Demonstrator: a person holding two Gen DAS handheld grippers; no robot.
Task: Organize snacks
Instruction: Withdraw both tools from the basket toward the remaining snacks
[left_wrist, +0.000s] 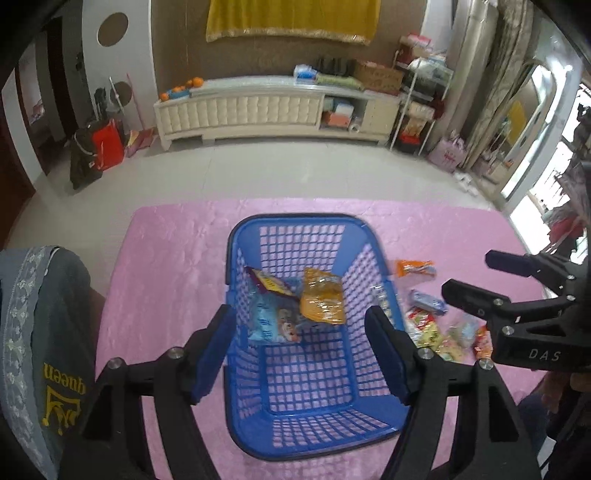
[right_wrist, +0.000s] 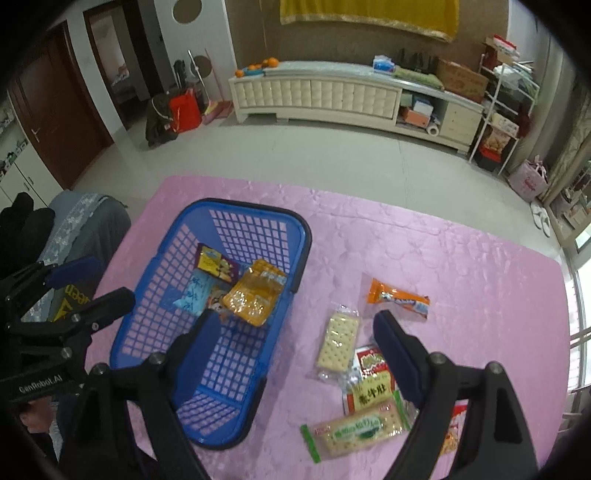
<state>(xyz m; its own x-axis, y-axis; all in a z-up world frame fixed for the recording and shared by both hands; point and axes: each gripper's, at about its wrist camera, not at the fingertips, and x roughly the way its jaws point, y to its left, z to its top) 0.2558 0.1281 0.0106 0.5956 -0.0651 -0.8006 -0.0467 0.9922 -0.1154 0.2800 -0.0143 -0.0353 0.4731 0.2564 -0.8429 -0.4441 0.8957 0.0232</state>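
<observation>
The right gripper's near finger (right_wrist: 402, 362) is covering part of the red-and-yellow snack pack (right_wrist: 371, 384). In the left wrist view, the loose snacks (left_wrist: 436, 332) right of the blue basket (left_wrist: 314, 439) are blurring, labels unreadable.

Soft daylight from right-side windows; fisheye bending, dark vignetted corners, slight motion blur

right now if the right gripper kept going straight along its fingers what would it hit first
Probably the clear cracker packet on the pink tablecloth, which lies between the open right gripper fingers; depth is uncertain.
</observation>
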